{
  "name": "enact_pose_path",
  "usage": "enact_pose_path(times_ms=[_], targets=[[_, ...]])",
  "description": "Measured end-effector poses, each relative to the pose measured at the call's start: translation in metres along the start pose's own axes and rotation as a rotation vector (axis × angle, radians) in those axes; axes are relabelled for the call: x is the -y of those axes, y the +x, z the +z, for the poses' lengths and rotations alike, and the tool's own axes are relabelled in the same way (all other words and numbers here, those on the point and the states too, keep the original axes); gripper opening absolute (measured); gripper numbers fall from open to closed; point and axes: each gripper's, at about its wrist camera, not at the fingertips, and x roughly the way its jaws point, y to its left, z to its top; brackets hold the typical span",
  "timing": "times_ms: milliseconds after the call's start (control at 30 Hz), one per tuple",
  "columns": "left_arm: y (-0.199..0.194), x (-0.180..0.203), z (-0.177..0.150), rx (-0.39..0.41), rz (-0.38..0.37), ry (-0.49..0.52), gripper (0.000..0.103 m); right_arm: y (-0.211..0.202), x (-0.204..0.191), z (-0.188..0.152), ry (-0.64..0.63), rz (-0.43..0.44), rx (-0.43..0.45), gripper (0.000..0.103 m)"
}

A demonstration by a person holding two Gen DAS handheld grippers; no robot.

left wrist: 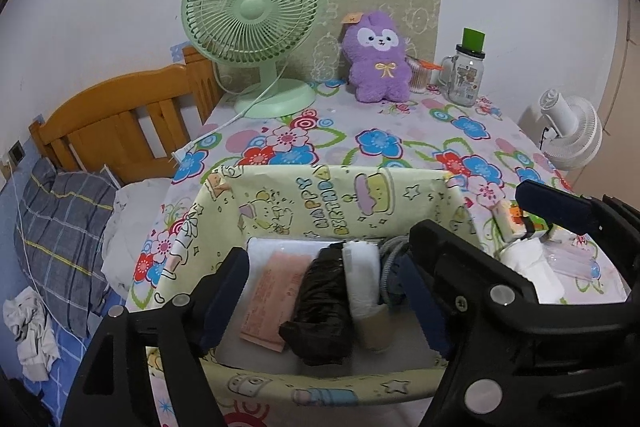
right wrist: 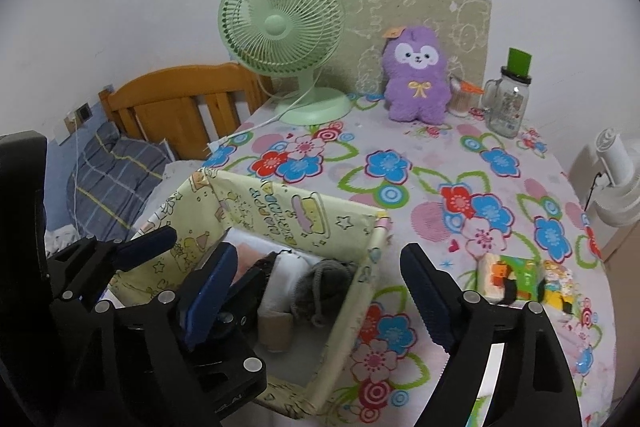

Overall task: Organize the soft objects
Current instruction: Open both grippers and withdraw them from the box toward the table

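A yellow "Happy Birthday" fabric box [left wrist: 320, 187] [right wrist: 356, 223] stands on the flowered table. Inside lie a white folded cloth, a pink packet [left wrist: 272, 303], a black bag roll [left wrist: 320, 307], a white roll [left wrist: 364, 279] [right wrist: 280, 291] and a grey cord bundle [right wrist: 324, 287]. A purple plush toy [left wrist: 378, 59] [right wrist: 418, 79] sits upright at the table's back. My left gripper [left wrist: 320, 299] is open over the box, empty. My right gripper [right wrist: 320, 303] is open and empty, spanning the box's right wall. It also shows in the left wrist view [left wrist: 552, 207].
A green desk fan [left wrist: 256, 27] [right wrist: 288, 39] and a glass jar with a green lid [left wrist: 466, 75] [right wrist: 508, 103] stand at the back. A colourful packet [right wrist: 516, 283] and white tissue [left wrist: 528, 263] lie right of the box. A bed with a wooden headboard [left wrist: 120, 123] is left. A white fan [left wrist: 568, 131] stands right.
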Motion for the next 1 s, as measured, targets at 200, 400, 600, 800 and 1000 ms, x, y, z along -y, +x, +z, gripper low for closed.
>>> enact_pose_path(times_ms=[200,400,600,800,1000], targets=[[-0.011,0.013,0.002,0.02,-0.007,0.016,0.087,-0.016,0.01,-0.002,0.009,-0.019,0.029,0.091],[-0.023,0.027,0.002,0.045,-0.009,0.037,0.091,-0.03,0.02,-0.003,0.02,-0.024,0.049,0.094],[-0.033,0.041,0.001,0.058,-0.008,0.043,0.093,-0.046,0.029,-0.007,0.013,-0.043,0.072,0.095],[-0.043,0.055,0.001,0.077,-0.004,0.049,0.095,-0.06,0.041,-0.008,0.014,-0.055,0.094,0.098],[-0.051,0.068,0.003,0.088,-0.004,0.052,0.096,-0.074,0.051,-0.009,0.009,-0.08,0.115,0.1]])
